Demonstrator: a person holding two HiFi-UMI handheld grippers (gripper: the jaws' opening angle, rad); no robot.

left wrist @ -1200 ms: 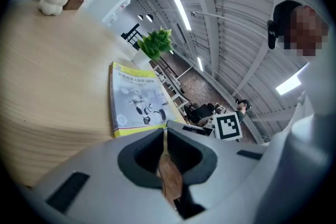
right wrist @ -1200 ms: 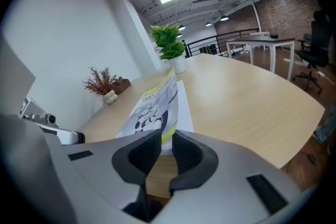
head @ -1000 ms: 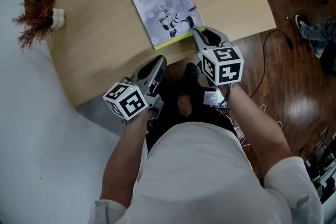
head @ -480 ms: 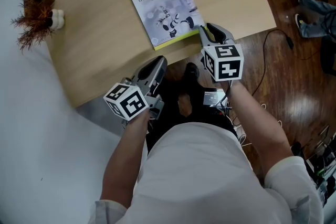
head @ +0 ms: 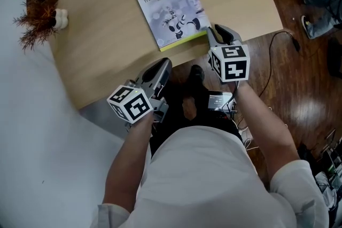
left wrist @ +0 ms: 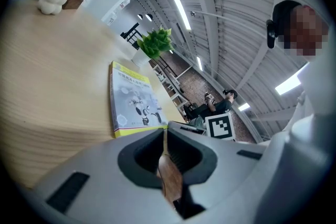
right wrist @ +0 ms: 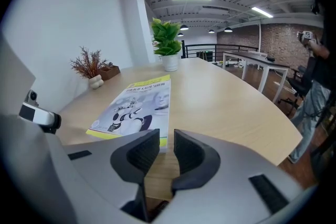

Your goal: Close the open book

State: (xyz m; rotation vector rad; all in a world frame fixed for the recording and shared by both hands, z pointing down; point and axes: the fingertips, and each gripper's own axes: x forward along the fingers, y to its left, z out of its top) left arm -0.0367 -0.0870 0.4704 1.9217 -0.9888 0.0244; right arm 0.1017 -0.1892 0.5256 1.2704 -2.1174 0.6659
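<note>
The book [head: 169,7] lies closed and flat on the wooden table [head: 101,56], its yellow and grey cover facing up. It also shows in the left gripper view, book [left wrist: 131,99], and in the right gripper view, book [right wrist: 135,107]. My right gripper [head: 216,30] hovers at the table's near edge, just right of the book's near right corner; its jaws stand apart with nothing between them. My left gripper [head: 162,65] hangs below the table's near edge, short of the book, with jaws shut and empty.
A dried plant in a dark box [head: 36,10] and a small white pot [head: 59,18] sit at the table's far left. A green potted plant [right wrist: 168,43] stands at the table's far end. A cable [head: 275,53] lies on the wooden floor at the right.
My right gripper has drawn off the book's near right corner, a little to the right. The left gripper has kept still.
</note>
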